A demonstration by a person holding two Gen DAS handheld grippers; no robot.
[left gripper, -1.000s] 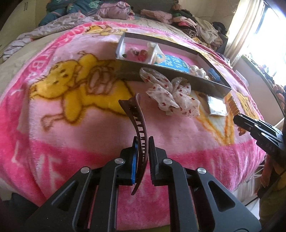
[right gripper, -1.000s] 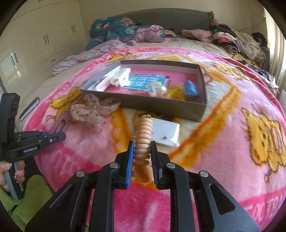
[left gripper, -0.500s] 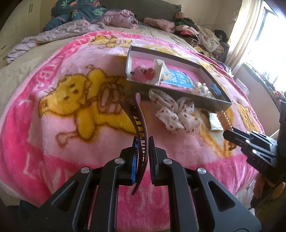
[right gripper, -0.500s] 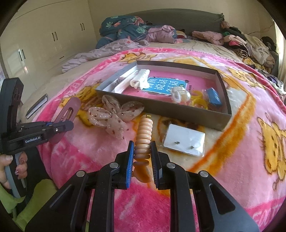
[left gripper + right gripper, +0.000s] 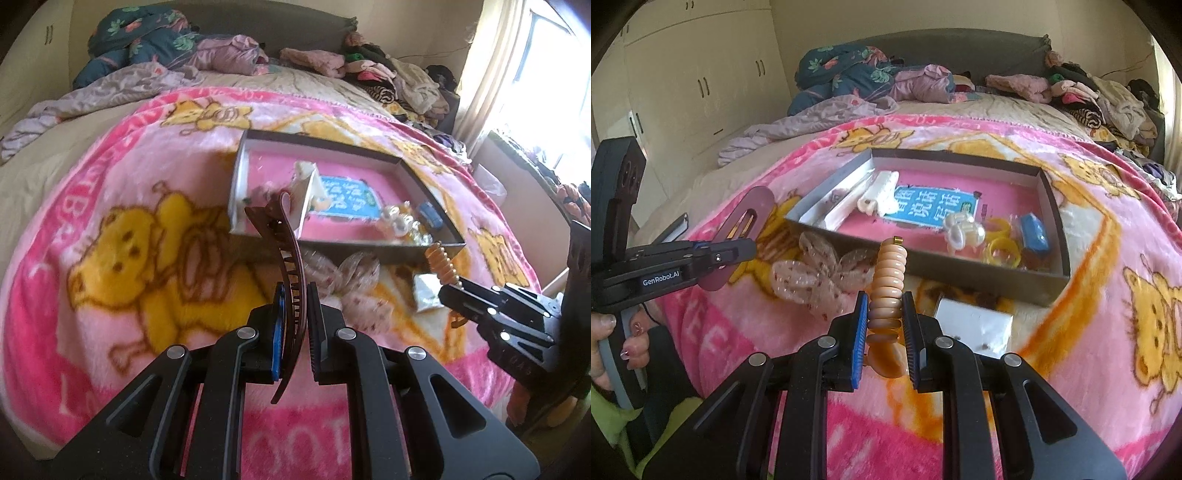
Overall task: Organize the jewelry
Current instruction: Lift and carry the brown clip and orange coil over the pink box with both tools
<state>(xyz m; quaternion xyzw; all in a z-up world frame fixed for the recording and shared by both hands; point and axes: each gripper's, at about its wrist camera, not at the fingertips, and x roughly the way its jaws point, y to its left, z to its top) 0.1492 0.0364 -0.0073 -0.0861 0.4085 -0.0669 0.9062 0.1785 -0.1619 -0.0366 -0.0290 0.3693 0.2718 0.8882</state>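
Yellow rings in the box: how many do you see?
2, both near the box's front right: one yellow ring by the front wall, another just behind. More may be hidden.

Fluffy pink cartoon-bear cloth blanket (image 5: 1108, 266), smooth shiny brown plastic hair clip (image 5: 291, 266), glossy peach plastic spiral hair tie (image 5: 888, 280), thin see-through dotted cloth bow (image 5: 820, 280), matt grey cardboard box (image 5: 979, 284), matt black plastic grippers
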